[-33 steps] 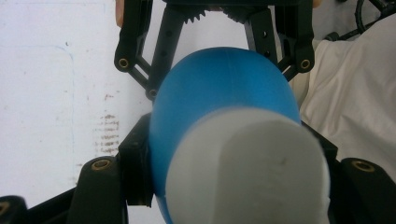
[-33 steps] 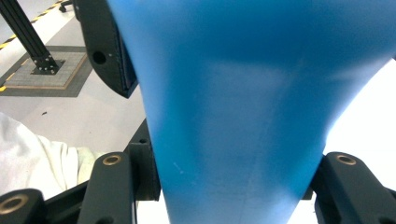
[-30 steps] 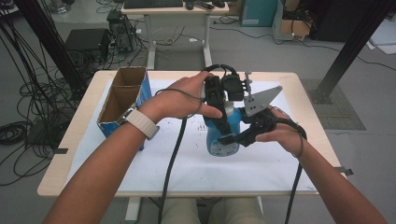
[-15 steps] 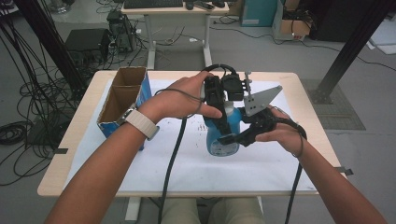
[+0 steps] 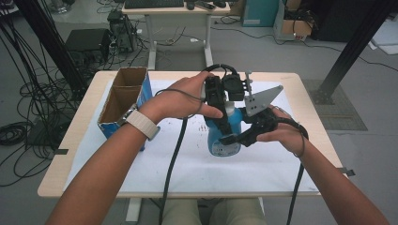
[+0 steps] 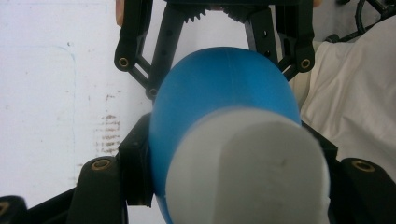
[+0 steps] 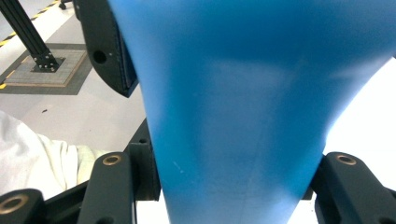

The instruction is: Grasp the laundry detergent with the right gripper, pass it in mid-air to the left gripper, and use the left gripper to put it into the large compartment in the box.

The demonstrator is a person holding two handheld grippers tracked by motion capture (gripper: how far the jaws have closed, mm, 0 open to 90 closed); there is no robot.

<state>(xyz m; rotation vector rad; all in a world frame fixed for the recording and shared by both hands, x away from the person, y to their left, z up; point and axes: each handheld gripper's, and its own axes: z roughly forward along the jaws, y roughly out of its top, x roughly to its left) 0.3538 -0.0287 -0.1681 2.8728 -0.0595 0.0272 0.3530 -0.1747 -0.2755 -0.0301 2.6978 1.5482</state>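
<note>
A blue bottle (image 5: 224, 137) with a white cap (image 6: 247, 168) stands upright on the white sheet (image 5: 187, 164) in the middle of the table. My left gripper (image 5: 228, 112) comes down from above and is shut on the cap, a black jaw on each side of it. Coming in from the right, my right gripper (image 5: 233, 139) is shut on the bottle's blue body (image 7: 243, 93). Below the cap in the left gripper view, the right gripper's fingers (image 6: 135, 51) flank the blue shoulder (image 6: 224, 84). One left finger (image 7: 109, 51) hangs at the upper left of the right gripper view.
An open cardboard box (image 5: 123, 101) with a blue side stands at the table's left. The sheet has small brown stains (image 5: 205, 127) beside the bottle. A cable (image 5: 171, 164) trails from the left gripper over the front edge. Desks and cables crowd the floor beyond.
</note>
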